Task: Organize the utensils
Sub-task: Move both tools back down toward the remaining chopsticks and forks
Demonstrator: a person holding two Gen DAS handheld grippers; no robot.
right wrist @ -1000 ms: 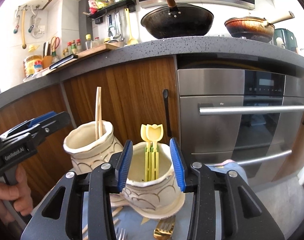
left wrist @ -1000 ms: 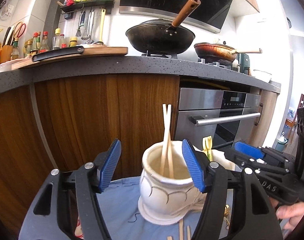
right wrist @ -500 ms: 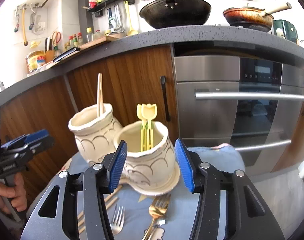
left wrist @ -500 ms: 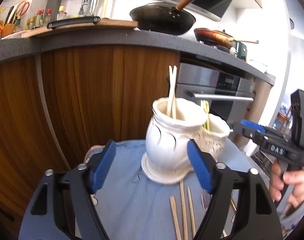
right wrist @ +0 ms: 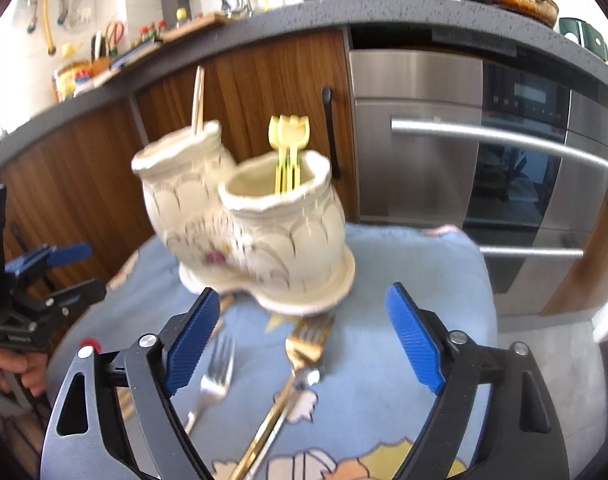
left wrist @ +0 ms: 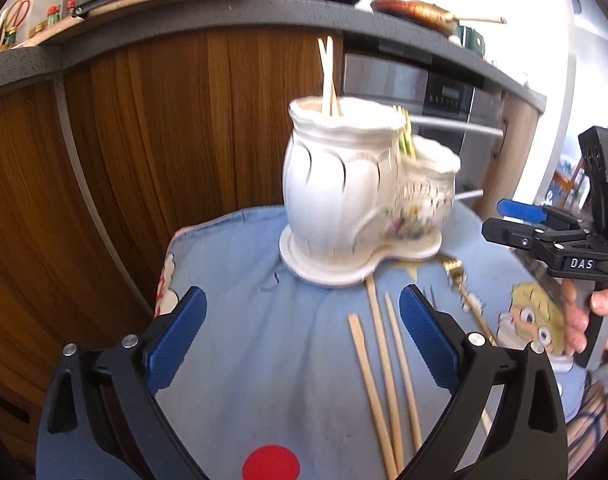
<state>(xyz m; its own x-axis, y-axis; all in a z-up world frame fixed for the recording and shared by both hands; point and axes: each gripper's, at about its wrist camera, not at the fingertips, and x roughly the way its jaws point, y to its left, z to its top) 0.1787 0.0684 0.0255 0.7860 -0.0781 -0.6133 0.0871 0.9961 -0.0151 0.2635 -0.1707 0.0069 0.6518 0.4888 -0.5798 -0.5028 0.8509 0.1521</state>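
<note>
A white two-cup ceramic holder (left wrist: 356, 200) stands on a blue cloth (left wrist: 263, 360); chopsticks (left wrist: 328, 76) in the taller cup, yellow utensils (right wrist: 289, 152) in the shorter. Loose chopsticks (left wrist: 384, 380) and forks (right wrist: 304, 344) lie before it. Left tongs (left wrist: 304, 344) and right tongs (right wrist: 304, 344) are opening wide, gripping nothing

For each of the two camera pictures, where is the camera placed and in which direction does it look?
Left wrist: on the left gripper, jaws opening over loose wooden chopsticks, facing the white ceramic double-pot holder; the right gripper and a hand show.
Right wrist: on the right gripper, jaws opening above a gold fork and a silver fork; the left gripper shows.
Both share the holder, the blue cloth and the wooden cabinets.
</note>
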